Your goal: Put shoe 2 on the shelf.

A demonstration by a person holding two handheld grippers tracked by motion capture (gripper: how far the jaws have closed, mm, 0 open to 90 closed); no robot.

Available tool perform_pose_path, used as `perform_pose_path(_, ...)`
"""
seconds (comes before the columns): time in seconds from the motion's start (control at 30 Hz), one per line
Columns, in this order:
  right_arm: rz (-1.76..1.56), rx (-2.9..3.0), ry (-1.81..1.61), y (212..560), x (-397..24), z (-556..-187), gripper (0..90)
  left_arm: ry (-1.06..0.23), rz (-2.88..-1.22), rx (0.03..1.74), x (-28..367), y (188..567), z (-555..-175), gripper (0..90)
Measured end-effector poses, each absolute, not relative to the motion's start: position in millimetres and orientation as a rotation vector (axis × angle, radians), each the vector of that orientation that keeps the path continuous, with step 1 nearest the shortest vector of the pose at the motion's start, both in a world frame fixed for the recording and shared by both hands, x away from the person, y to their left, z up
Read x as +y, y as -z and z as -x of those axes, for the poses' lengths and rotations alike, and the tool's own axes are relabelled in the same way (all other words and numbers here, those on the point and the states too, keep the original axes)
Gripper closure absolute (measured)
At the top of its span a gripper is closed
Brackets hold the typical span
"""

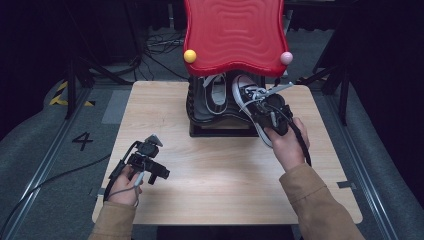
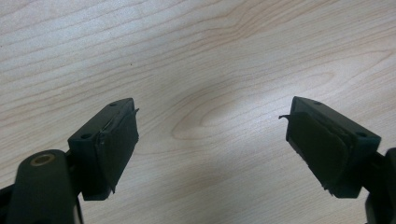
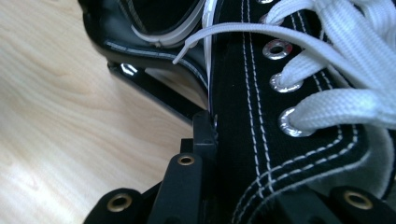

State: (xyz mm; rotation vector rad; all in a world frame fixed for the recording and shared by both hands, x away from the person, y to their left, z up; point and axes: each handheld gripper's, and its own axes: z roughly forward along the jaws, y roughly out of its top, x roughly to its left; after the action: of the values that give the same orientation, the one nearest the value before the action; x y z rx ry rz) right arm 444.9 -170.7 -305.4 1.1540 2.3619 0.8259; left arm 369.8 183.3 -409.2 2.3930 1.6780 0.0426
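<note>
My right tongs point(image 1: 261, 102) are clamped on the side wall of a black canvas sneaker point(image 1: 252, 107), just below its lace eyelets. In the right gripper view one black jaw presses flat against the outside of the canvas while the other sits under the shoe's tongue and white laces point(image 3: 327, 56), so the shoe's upper lies directly between and ahead of my jaws. The sneaker is tilted, its white sole edge turned outward, at the lower shelf of a shoe rack point(image 1: 220, 127) whose black frame lies just beyond my right tongs. A second sneaker point(image 1: 216, 95) sits on that same shelf, just to the far side of the one I hold, with its opening facing up. Above both, over my right tongs, hangs the rack's wavy red top point(image 1: 235, 35), with a yellow knob point(image 1: 190, 56) and a pink knob point(image 1: 286, 58) at its front corners. My left tongs point(image 1: 159, 159) are well apart from all this, off to the other side over the bare wooden table point(image 1: 215, 175). Their jaws stand wide apart with nothing between them; in the left gripper view the two dark pads point(image 2: 119, 144) frame plain wood grain.
</note>
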Motion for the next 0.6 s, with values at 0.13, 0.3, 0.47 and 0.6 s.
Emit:
perform_pose_path(0.13,-1.158,2.336,-0.819,307.2,-163.8,-451.6,86.1,-0.041,-2.393,1.677,184.3,408.8,-369.9,17.2)
perform_pose_path(0.3,-1.166,2.255,-0.778,313.5,-153.0,-459.8,86.1,-0.036,-2.396,1.671,185.5,409.3,-370.0,17.1)
perform_pose_path(0.47,-1.18,2.228,-0.765,322.3,-145.5,-470.4,86.0,-0.02,-2.396,1.672,187.9,411.1,-370.5,17.2)
perform_pose_path(0.6,-1.2,2.216,-0.77,325.5,-145.5,-475.8,86.0,-0.022,-2.394,1.676,190.8,411.0,-370.5,17.2)
